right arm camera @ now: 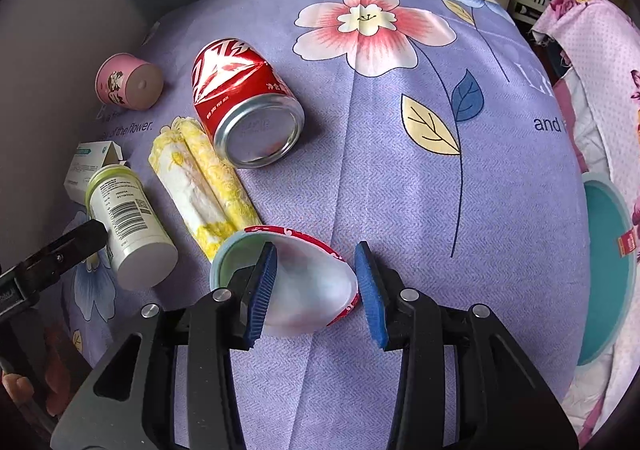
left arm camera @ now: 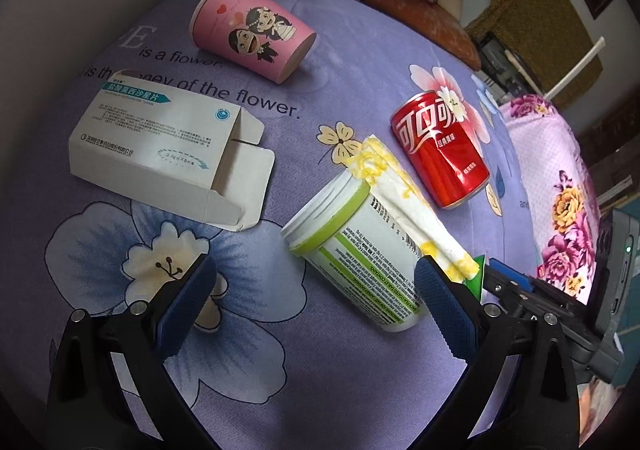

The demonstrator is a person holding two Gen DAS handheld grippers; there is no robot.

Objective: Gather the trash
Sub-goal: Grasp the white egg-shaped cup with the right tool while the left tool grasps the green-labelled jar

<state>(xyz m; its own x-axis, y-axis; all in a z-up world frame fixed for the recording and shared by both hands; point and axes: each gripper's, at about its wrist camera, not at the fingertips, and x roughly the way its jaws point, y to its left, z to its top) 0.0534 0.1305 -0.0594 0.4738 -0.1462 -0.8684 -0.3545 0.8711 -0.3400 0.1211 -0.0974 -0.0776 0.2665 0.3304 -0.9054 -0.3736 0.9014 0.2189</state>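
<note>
Right gripper (right arm camera: 316,290), parted, straddles a crushed paper cup (right arm camera: 304,290), left pad touching, right pad clear; left gripper (left arm camera: 316,306), wide open, brackets a fallen pill bottle (left arm camera: 360,254); tissue pack (right arm camera: 204,186) and dented cola can (right arm camera: 244,106) beyond.

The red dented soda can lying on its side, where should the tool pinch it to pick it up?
Pinch the red dented soda can across its round body near the middle, coming down from above. It lies on its side on the purple flowered cloth, so both curved flanks are exposed. Put one finger into the gap beside the yellow-and-white rolled wrapper, which lies close along one flank, the other on the bare-cloth side.
</note>
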